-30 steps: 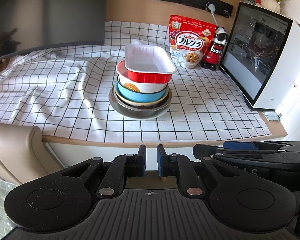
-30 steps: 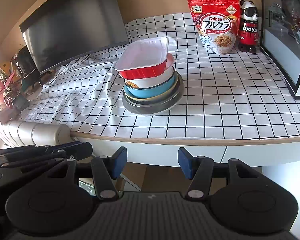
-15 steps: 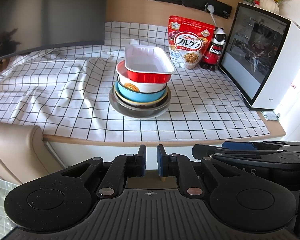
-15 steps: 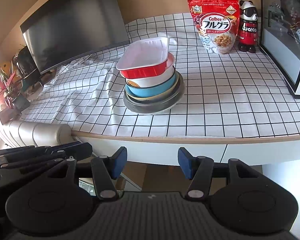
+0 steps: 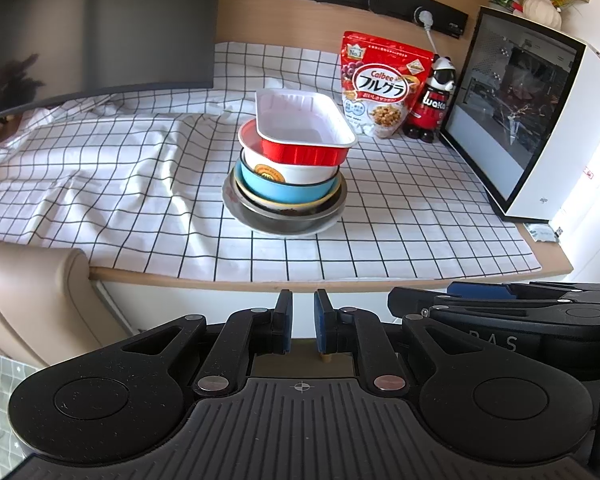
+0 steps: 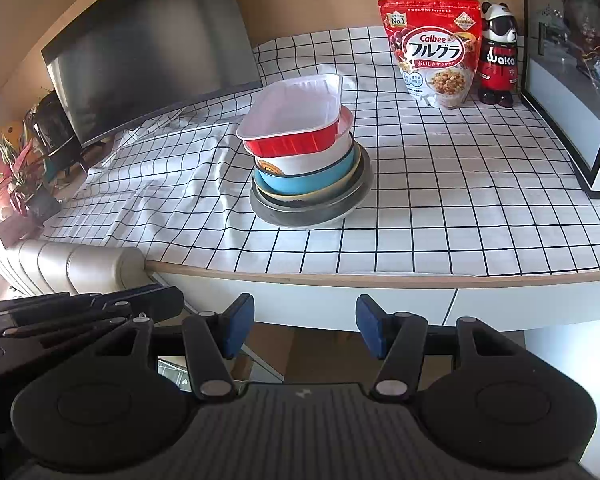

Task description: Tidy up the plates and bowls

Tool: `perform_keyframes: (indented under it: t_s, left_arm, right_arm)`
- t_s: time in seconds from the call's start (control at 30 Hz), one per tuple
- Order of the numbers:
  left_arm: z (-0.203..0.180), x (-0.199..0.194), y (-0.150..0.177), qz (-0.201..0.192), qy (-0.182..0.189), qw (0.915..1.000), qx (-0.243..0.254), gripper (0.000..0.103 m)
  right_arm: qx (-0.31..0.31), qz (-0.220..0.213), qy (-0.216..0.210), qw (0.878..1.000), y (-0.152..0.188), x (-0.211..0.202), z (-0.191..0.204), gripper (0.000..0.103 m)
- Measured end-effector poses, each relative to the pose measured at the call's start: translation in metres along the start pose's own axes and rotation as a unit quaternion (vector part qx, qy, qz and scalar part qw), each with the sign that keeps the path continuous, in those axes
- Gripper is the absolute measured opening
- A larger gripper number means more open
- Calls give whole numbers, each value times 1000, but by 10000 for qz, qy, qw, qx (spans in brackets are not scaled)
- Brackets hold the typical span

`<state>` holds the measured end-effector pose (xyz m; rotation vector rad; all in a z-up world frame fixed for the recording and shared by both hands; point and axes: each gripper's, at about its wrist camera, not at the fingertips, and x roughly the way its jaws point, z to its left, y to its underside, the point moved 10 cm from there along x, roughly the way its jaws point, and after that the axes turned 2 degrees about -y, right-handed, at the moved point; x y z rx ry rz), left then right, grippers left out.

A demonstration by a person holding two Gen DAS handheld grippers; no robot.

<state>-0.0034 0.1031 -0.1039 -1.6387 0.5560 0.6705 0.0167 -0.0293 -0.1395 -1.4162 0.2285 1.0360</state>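
Left wrist view: left gripper (image 5: 300, 322) sits below & short of the desk edge, blue pads nearly together w/ only a slim gap, nothing betw. them. Right gripper (image 6: 305, 330), by contrast, has its blue pads spread wide, also empty; it hangs level w/ the left one, side by side, both aimed fwd & slightly up at the desk.

Ahead of both, past the edge, on the white black-grid tablecloth (image 5: 100, 184): one nested stack. Bottom up: wide grey metal plate (image 5: 260, 222), cream-rimmed dish (image 6: 340, 186), light-blue bowl (image 5: 280, 192), white ceramic bowl w/ orange emblem (image 5: 292, 170), and on top a red foil rectangular tray w/ white inside (image 5: 300, 128), sitting skewed, overhanging the round rims.

Handling, as a guess: tray is light, thin, dents easily, so pinch a long rim gently. Ceramic bowls are heavier, glazed, slippery, chip-prone; take by the rim wall. Stack looks top-wobbly.

So all pieces lie stacked in one pile; that fits a finished tidy-up or a pile yet to be sorted.

Further back, right of the stack: red cereal pouch (image 5: 376, 84), panda-shaped bottle (image 5: 432, 104).
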Motion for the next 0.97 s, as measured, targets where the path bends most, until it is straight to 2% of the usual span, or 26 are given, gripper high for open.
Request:
perform_keyframes:
  t_s: [0.87, 0.97]
  left_arm:
    - [0, 3, 0, 16, 29, 10000, -10, 14]
    - [3, 2, -1, -7, -60, 10000, -13, 14]
  right_arm:
    - [10, 27, -13, 10000, -2, 1, 0, 57]
    - [-13, 16, 13, 10000, -3, 2, 1, 57]
